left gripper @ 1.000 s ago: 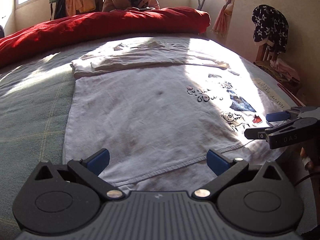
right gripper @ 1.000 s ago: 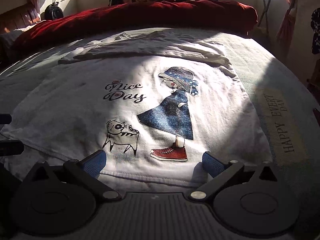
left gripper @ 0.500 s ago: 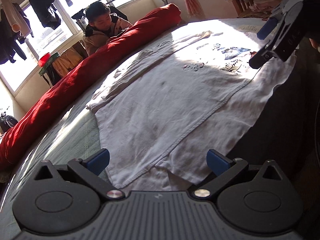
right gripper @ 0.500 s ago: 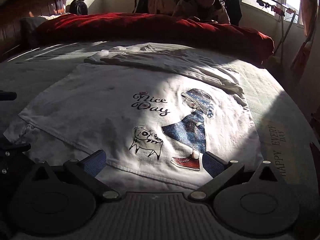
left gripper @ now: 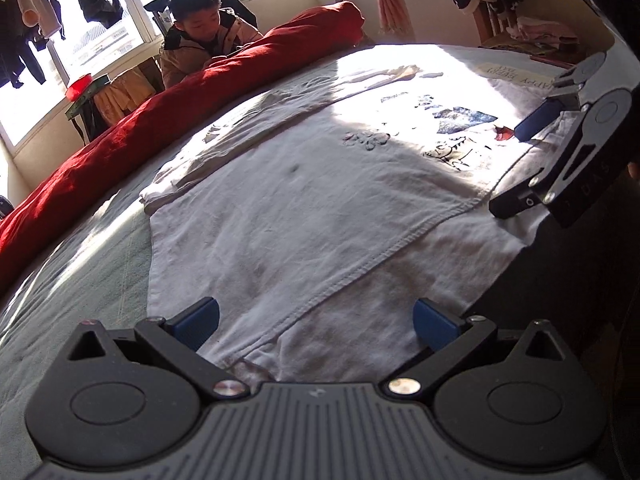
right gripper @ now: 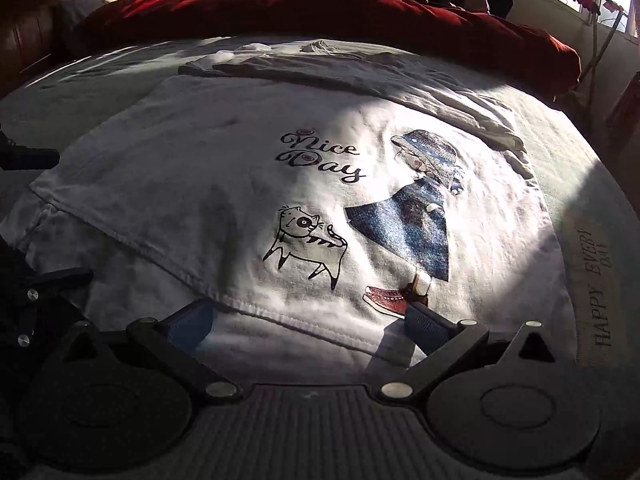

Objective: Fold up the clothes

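Left wrist view: white T-shirt (left gripper: 304, 216) lay flat on bed (left gripper: 80, 272), hem toward claws, collar toward red quilt (left gripper: 168, 120). Left claw (left gripper: 316, 320) and right claw (right gripper: 308, 324) both wide open, empty, low over hem.

The shirt (right gripper: 224, 184) lies flat on the bed (right gripper: 560, 168), a second garment (right gripper: 360, 76) behind it, the quilt (right gripper: 320, 8) along the far edge, a child (left gripper: 200, 40) beyond, and both grippers (left gripper: 316, 320) (right gripper: 308, 320) at the shirt's near hem.
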The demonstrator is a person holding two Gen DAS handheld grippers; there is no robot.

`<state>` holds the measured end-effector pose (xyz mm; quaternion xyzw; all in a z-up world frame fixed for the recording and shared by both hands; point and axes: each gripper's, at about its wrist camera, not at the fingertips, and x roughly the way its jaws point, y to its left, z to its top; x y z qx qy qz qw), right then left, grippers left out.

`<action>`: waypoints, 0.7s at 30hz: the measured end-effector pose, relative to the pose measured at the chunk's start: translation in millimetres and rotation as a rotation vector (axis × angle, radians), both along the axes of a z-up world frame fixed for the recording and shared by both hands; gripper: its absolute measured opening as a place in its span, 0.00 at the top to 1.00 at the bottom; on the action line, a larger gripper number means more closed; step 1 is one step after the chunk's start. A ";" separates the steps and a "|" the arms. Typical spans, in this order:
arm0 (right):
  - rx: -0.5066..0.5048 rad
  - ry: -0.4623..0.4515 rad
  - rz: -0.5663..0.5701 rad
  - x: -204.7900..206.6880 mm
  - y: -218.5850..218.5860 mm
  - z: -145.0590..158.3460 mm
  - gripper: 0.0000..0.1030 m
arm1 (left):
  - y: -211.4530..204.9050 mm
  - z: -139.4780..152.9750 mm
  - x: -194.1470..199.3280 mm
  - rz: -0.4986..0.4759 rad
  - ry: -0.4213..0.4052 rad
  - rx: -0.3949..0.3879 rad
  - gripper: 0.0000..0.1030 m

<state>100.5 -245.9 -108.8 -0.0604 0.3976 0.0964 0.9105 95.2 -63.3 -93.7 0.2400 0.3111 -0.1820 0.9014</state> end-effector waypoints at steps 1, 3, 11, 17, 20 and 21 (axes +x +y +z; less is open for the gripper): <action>-0.004 -0.019 0.007 -8.0 0.1 -1.0 0.00 | 4.3 -1.4 -1.7 0.005 0.017 -0.007 0.01; -0.026 -0.024 0.028 -18.7 -2.4 -0.6 0.00 | 9.0 -2.6 -6.0 0.008 0.032 0.002 0.01; -0.097 -0.071 0.054 -28.2 -7.7 19.2 0.00 | -16.5 16.2 -7.6 -0.089 -0.031 0.011 0.01; -0.062 -0.083 -0.019 -8.7 -19.9 20.6 0.00 | -45.9 15.3 20.6 -0.091 0.027 -0.076 0.01; -0.005 -0.043 -0.091 -8.3 -39.0 8.6 0.00 | -40.3 6.0 24.2 -0.059 0.075 -0.124 0.01; 0.025 -0.035 -0.110 -12.1 -47.5 4.4 0.00 | -37.3 2.5 24.6 -0.047 0.091 -0.138 0.01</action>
